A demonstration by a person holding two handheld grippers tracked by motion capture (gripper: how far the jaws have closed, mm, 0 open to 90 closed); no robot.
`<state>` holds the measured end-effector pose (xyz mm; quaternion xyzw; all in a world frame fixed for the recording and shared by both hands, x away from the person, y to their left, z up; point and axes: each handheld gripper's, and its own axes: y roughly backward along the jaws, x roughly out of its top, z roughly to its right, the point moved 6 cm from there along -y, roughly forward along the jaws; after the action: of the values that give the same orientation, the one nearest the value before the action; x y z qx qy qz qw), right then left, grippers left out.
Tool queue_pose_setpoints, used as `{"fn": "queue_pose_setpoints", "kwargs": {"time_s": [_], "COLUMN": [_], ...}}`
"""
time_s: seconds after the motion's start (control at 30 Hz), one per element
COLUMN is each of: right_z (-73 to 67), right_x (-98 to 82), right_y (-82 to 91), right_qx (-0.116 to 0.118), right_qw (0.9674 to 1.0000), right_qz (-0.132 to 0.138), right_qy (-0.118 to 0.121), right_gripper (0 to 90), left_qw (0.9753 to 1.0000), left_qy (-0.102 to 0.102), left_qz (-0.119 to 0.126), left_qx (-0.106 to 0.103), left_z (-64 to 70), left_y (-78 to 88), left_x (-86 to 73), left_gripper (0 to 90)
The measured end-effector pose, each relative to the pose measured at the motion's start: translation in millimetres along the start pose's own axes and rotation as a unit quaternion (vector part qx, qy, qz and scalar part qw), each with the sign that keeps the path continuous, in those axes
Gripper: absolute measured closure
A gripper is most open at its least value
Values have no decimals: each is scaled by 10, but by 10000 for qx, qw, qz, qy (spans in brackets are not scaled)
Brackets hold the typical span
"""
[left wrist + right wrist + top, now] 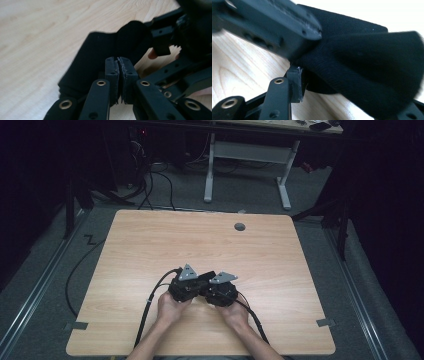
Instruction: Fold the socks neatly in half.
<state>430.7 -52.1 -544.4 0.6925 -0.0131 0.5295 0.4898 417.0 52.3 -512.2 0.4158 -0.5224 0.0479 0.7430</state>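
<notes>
Both hands sit close together at the near middle of the counter, and the reason shows in the gripper views: a piece of black cloth is being worked between the two tools. The cloth lies on the counter, partly lifted and bunched, right under the tool tips.

The left tool has its jaws pressed together; its pads meet at the cloth's edge, though whether a thin layer is caught between them cannot be told. In the right gripper view this same tool crosses from the upper left and seems to nip the cloth where a fold begins, probably to anchor that spot.

The right tool has its jaws spread, with a thick, rounded roll of cloth between them. One pad stands at the roll's underside; the other is hidden behind the fabric, so a firm pinch cannot be confirmed. It appears set to take the fold while the left holds the cloth steady.
</notes>
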Motion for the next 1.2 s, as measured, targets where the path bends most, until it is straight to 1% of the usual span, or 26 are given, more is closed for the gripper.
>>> {"fn": "queue_pose_setpoints", "kwargs": {"time_s": [0.03,0.07,0.1,0.13,0.17,0.2,0.23,0.3,0.33,0.37,0.47,0.53,0.6,0.7,0.83,0.87,0.93,1.03,1.13,1.2], "right_z": [-1,4,5,8,15,31,44,97,122,167,221,241,265,350,441,455,461,437,398,374], "right_x": [-8,-15,-28,-44,-73,-100,-120,-153,-151,-136,-64,-4,-5,-53,-23,12,79,173,260,298], "right_y": [9,29,66,114,191,259,312,436,462,497,554,596,627,661,697,709,713,724,703,673], "right_qx": [13,75,143,178,141,144,187,363,378,430,399,372,378,309,227,213,182,192,252,304], "right_qw": [10000,10000,9999,9997,9998,9998,9998,9993,9993,9990,9989,9987,9984,9977,9970,9967,9971,9973,9968,9967], "right_qz": [-18,-38,-90,-134,-155,-119,-95,-50,-53,-1,111,257,307,349,441,504,507,530,606,609], "right_qy": [34,40,-19,-22,0,-2,-28,-59,-62,-139,-231,-231,-304,-492,-591,-598,-539,-479,-446,-432], "right_gripper": [517,516,516,522,545,581,630,736,749,754,752,739,720,706,691,684,660,637,628,628], "left_qw": [10000,9999,9998,9996,9995,9994,9995,9995,9996,9996,9997,9992,9989,9991,9993,9993,9986,9985,9988,9989], "left_qy": [0,-95,-168,-215,-240,-247,-223,-224,-196,-192,-176,-287,-344,-299,-267,-269,-323,-330,-239,-191], "left_qz": [-3,-41,-78,-110,-139,-148,-141,-128,-102,-89,23,9,39,65,39,36,11,42,154,243], "left_qx": [19,72,100,135,177,188,169,193,185,192,189,281,307,279,251,263,418,439,408,359], "left_z": [-6,-4,4,9,8,4,1,-15,-17,-16,4,15,30,38,46,46,51,79,80,81], "left_y": [-5,-13,-23,-36,-44,-47,-52,-58,-55,-48,-1,33,69,81,63,63,71,111,179,228], "left_x": [-12,-18,-23,-32,-39,-43,-44,-34,-21,-12,24,31,45,54,48,48,47,54,85,107], "left_gripper": [859,858,858,857,855,852,849,835,830,814,751,733,723,701,682,680,674,663,647,642]}}
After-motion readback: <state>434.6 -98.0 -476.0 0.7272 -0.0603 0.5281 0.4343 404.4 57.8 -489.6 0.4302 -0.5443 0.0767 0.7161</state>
